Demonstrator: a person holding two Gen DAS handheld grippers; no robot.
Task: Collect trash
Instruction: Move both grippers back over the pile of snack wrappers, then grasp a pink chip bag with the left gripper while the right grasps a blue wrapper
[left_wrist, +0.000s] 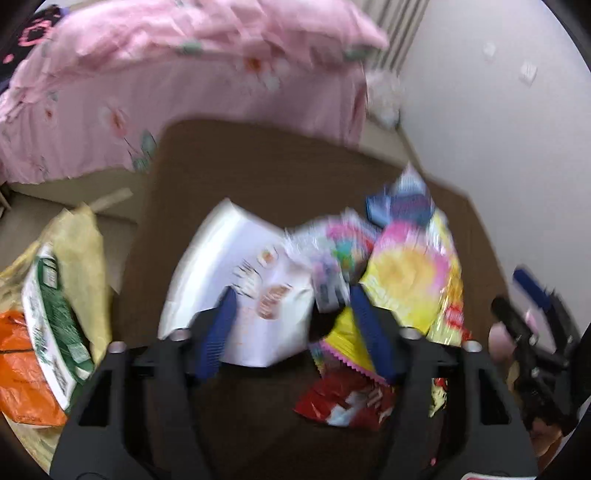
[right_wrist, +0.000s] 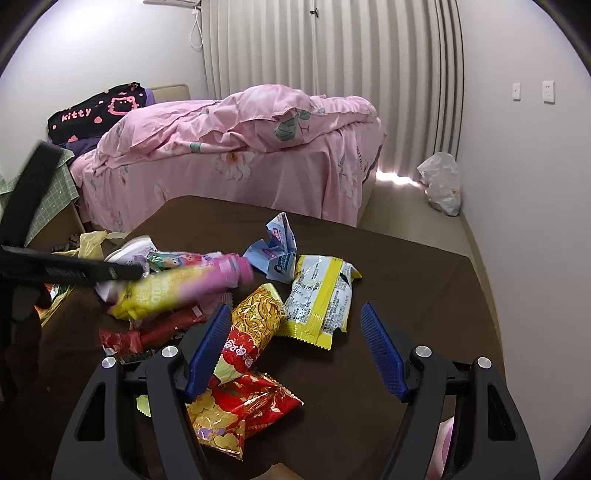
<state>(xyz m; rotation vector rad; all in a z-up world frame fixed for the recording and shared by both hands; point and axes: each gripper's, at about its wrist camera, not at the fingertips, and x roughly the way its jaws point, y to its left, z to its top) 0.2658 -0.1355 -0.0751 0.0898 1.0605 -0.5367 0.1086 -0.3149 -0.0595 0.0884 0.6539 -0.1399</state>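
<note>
Snack wrappers lie in a heap on the brown table (right_wrist: 406, 266). My left gripper (left_wrist: 291, 314) points down at the heap with its jaws apart. A white packet (left_wrist: 240, 280) lies under and between its blue fingers (left_wrist: 221, 325), and a blurred yellow-and-pink wrapper (left_wrist: 410, 273) sits just right of them. A red wrapper (left_wrist: 347, 402) lies below. My right gripper (right_wrist: 295, 312) hovers open over a yellow-edged packet (right_wrist: 321, 295). A gold-and-red noodle packet (right_wrist: 255, 325) lies by its left finger. A crumpled blue-and-white wrapper (right_wrist: 277, 247) is farther back. The left gripper (right_wrist: 74, 273) reaches in from the left.
A bed with pink bedding (right_wrist: 240, 147) stands behind the table. On the floor to the left are a yellowish bag (left_wrist: 77, 240), an orange bag (left_wrist: 22, 369) and a green-and-white packet (left_wrist: 55, 314). A white plastic bag (right_wrist: 441, 182) sits by the curtain; the wall runs along the right.
</note>
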